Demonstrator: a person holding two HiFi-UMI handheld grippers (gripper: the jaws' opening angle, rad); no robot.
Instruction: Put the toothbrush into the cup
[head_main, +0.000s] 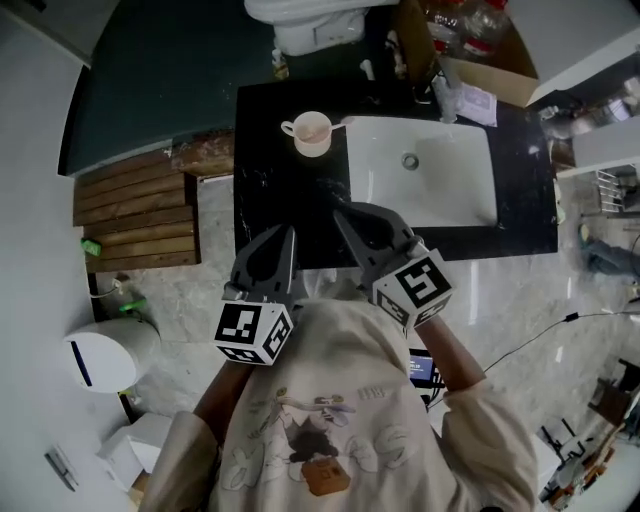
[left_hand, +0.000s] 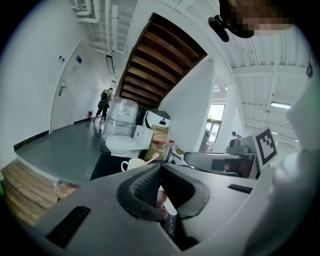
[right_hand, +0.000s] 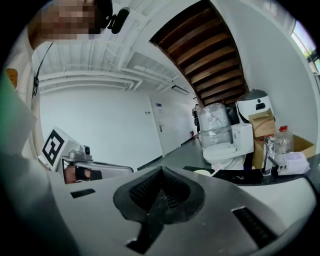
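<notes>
The toothbrush (head_main: 337, 123) leans in the cup (head_main: 312, 133) on the black countertop (head_main: 270, 180) beside the sink (head_main: 440, 180), so the job looks finished. The left gripper (head_main: 290, 232) and right gripper (head_main: 337, 211) hang well short of it, jaws pressed together on nothing. I'd say nothing is left but to keep clear.

I hold two grippers: one left gripper (head_main: 290, 238) and one right gripper (head_main: 342, 215). Each carries one marker cube (head_main: 253, 333), so I count two cubes in total. There is one black counter (head_main: 270, 190). On it I count one cup (head_main: 312, 133), one toothbrush (head_main: 340, 123), one white sink basin (head_main: 450, 195) with one drain (head_main: 410, 161), and one tap (right_hand: 268, 152). Beyond the counter I count one toilet (head_main: 305, 25), one cardboard box (head_main: 505, 65) and two clear bottles (head_main: 445, 25). On the floor I count one slatted wooden platform (head_main: 135, 210) and one white round unit (head_main: 105, 352).
</notes>
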